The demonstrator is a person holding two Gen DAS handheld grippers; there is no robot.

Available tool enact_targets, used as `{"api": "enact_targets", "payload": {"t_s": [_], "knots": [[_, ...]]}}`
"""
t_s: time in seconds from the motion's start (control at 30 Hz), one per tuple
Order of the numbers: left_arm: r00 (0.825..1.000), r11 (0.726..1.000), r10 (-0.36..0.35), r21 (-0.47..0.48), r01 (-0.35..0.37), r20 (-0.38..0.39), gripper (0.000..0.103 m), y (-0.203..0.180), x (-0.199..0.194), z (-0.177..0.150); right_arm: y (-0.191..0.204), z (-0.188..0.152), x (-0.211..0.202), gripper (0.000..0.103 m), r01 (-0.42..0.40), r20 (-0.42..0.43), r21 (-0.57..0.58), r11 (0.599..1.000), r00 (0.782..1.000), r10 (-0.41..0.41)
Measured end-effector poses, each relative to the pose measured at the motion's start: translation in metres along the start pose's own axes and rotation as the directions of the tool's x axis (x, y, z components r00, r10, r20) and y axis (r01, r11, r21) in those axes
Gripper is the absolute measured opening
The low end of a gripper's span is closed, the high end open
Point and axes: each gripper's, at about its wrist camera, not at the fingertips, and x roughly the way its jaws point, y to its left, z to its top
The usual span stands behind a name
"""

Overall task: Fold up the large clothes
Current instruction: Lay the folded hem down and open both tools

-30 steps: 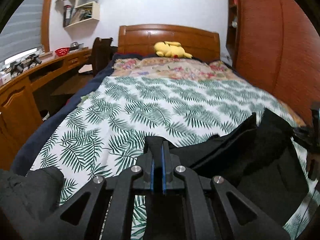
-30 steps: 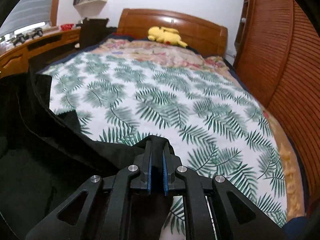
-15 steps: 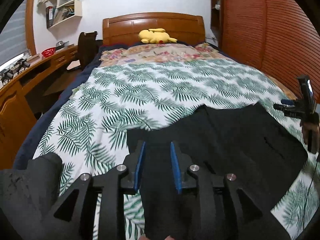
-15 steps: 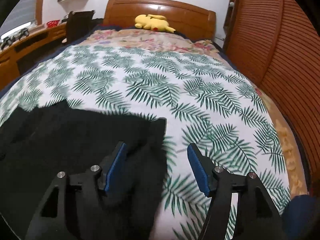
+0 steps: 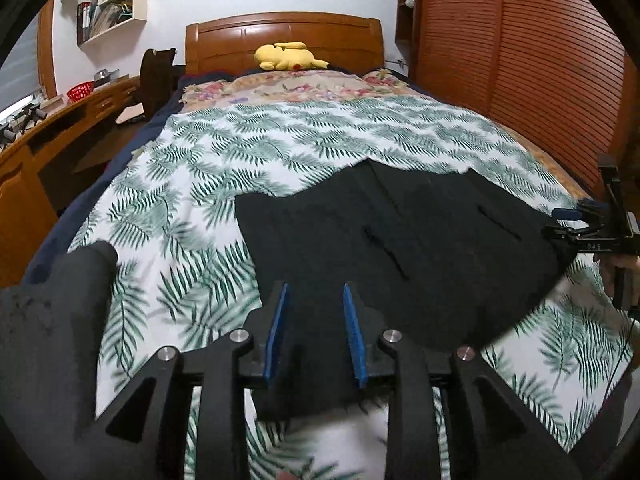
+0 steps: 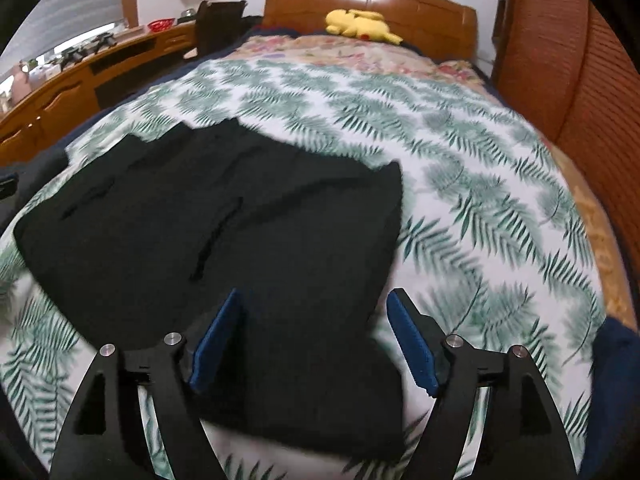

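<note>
A large black garment point(image 5: 400, 248) lies spread flat on the leaf-print bedspread point(image 5: 248, 148); it also shows in the right wrist view point(image 6: 224, 216). My left gripper point(image 5: 316, 300) is open and empty, its blue pads over the garment's near left corner. My right gripper point(image 6: 312, 304) is open wide and empty over the garment's near right part. It also shows from the side at the right edge of the left wrist view point(image 5: 576, 220).
A yellow plush toy point(image 5: 286, 56) lies by the wooden headboard point(image 5: 280, 36). A wooden desk point(image 5: 36, 152) runs along the left of the bed and a slatted wooden wardrobe point(image 5: 520, 64) along the right. A dark cloth lump point(image 5: 52, 312) sits at near left.
Both grippers were shut on the black garment a second ago. They opened and let it go, and it now lies flat on the bed. Both grippers have drawn back and the right has opened wider.
</note>
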Motion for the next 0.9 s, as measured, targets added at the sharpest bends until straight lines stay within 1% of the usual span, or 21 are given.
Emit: {"api": "enact_targets", "payload": {"t_s": [0.13,0.27,0.4,0.47,0.53,0.63,0.9], "knots": [[1.000,1.000,0.005,0.013,-0.004,-0.018,0.028,-0.007,-0.005,-0.015,0.006,-0.014,-0.006,0.078,-0.004,-0.005,-0.001,1.000,1.000,0.004],[0.999,1.000,0.003,0.006,-0.002,-0.042,0.029,-0.008,-0.003,-0.028,0.006,-0.022,-0.008,0.080,0.006,-0.013,0.004,1.000,1.000,-0.006],[0.997,1.000,0.015,0.002,-0.015,-0.072,0.029,-0.005,0.004,-0.035,0.000,-0.032,-0.008,0.086,0.037,-0.025,0.019,0.999,0.999,-0.037],[0.996,1.000,0.029,-0.008,-0.030,-0.085,0.030,-0.003,0.008,-0.038,-0.004,-0.037,-0.006,0.087,0.026,-0.036,0.039,0.999,0.999,-0.025],[0.995,0.999,0.035,-0.007,-0.036,-0.094,0.030,-0.002,0.011,-0.039,-0.003,-0.043,-0.004,0.087,-0.011,-0.064,0.031,0.999,0.998,0.013],[0.994,0.999,0.037,-0.009,-0.038,-0.106,0.031,0.000,0.015,-0.042,0.003,-0.049,-0.005,0.088,0.000,-0.065,0.004,1.000,0.998,0.001],[0.987,0.998,0.059,-0.006,-0.060,-0.148,0.032,0.002,0.028,-0.047,-0.002,-0.059,0.002,0.088,-0.030,-0.080,0.055,0.998,0.996,0.034]]}}
